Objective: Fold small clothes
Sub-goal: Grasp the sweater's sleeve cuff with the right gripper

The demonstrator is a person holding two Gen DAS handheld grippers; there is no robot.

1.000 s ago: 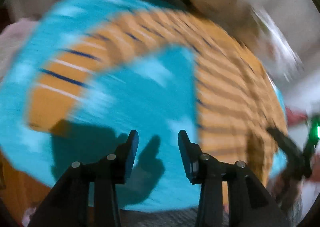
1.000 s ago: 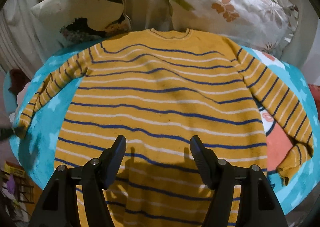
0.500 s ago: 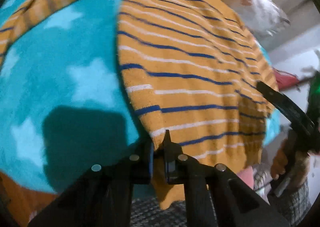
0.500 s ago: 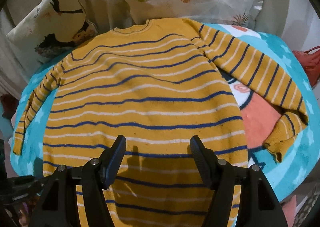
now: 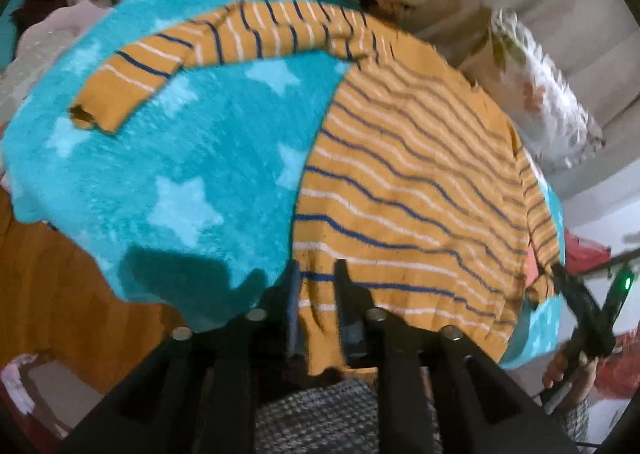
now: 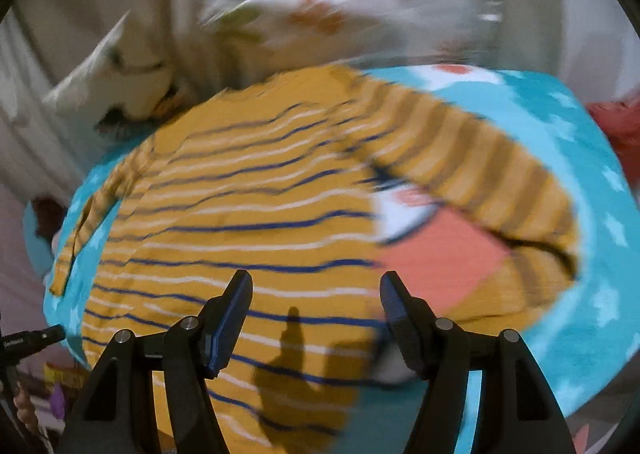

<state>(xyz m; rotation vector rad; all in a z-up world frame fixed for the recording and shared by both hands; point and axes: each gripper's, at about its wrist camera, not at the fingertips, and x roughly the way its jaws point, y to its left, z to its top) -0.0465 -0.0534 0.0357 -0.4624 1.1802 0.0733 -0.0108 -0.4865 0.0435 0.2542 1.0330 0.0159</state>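
Striped sweater point(image 5: 404, 182) lies flat on the star-print blanket point(image 5: 168, 174). Left hand-held gripper point(image 5: 316, 286) pinches the sweater's lower corner, fabric bunched between its fingers. Right hand-held gripper point(image 6: 316, 294) hovers wide open, empty, over the hem; that view is motion-blurred, pillows point(image 6: 340, 26) indistinct.

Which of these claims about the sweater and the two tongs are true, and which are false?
1. The left tongs grip the striped sweater at its hem corner. True.
2. The right tongs are clamped on a sleeve. False: they hover open above the sweater, holding nothing.
3. The sweater lies on a blue star blanket. True.
4. The sweater is already folded in half. False: body and both sleeves lie spread out.
5. Pillows sit beyond the collar. True.
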